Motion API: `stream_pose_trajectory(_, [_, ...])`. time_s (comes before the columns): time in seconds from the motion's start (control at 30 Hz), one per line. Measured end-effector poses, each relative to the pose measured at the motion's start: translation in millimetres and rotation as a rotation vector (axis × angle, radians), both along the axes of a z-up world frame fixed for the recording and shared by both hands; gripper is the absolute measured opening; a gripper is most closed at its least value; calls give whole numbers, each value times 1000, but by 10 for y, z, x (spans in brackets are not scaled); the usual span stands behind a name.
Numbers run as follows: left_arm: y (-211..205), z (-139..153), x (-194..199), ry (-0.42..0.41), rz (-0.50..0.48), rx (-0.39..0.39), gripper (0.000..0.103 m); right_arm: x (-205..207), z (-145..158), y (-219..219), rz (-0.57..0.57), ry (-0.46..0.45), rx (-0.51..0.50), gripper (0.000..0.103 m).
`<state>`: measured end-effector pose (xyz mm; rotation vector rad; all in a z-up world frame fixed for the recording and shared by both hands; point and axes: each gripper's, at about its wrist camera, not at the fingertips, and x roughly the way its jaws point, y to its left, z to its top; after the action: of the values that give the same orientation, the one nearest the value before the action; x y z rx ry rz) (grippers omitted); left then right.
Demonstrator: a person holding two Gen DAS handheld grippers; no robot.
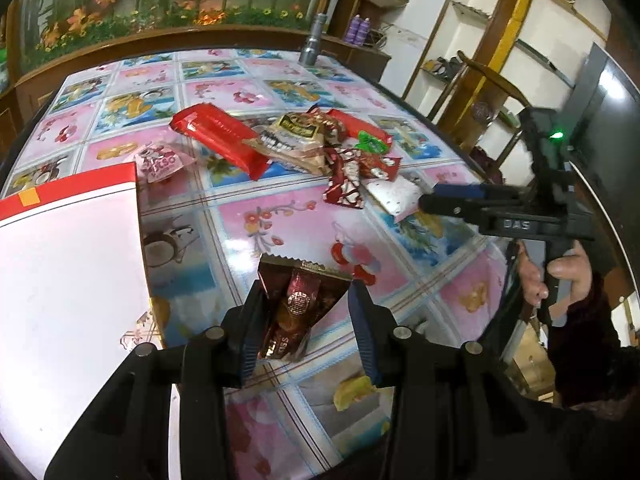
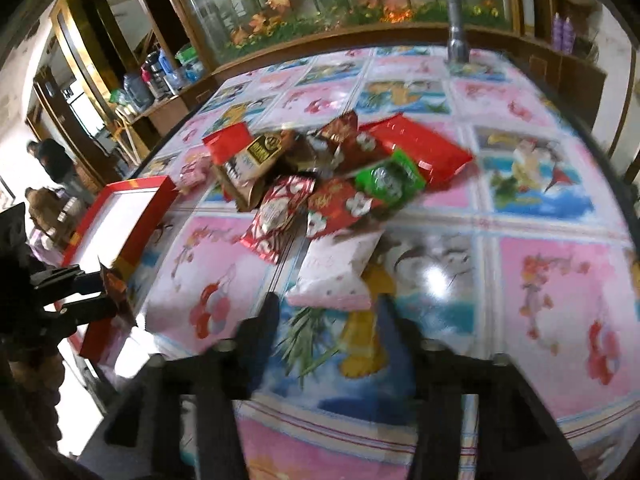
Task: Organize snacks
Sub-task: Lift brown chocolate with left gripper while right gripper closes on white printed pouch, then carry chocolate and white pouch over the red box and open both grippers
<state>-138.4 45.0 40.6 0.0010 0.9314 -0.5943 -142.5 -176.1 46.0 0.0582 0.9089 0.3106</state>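
My left gripper [image 1: 306, 320] is shut on a brown and gold snack packet [image 1: 294, 304], held just right of the red box with a white inside [image 1: 80, 190]. The right wrist view shows that gripper [image 2: 108, 292] and its packet [image 2: 114, 280] over the box's [image 2: 136, 184] near corner. My right gripper [image 2: 328, 316] is open, and the near edge of a white and pink packet [image 2: 336, 276] lies at its fingertips, not pinched. From the left, the right gripper [image 1: 428, 196] meets this packet [image 1: 394, 196]. A pile of snacks [image 2: 320, 176] lies beyond.
The pile holds a long red packet [image 1: 220, 136], a green one [image 2: 390, 180] and a small pink one [image 1: 160, 160] near the box. A metal cylinder [image 2: 456, 40] stands at the table's far edge. A wooden chair [image 1: 480, 92] is at the right, and people [image 2: 52, 160] stand far left.
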Motion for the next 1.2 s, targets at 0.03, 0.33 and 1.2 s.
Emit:
stream_pose_trajectory(0.03, [-22, -37, 27, 14, 2, 14, 39, 2, 22, 58, -2, -26, -34, 67])
stream_pose_trajectory(0.33, [14, -207, 74, 75, 82, 83, 63, 244, -237, 358, -27, 34, -197, 55])
stream_pose_trajectory(1.2, [-177, -267, -137, 32, 17, 81, 24, 72, -195, 112, -3, 5, -46, 52])
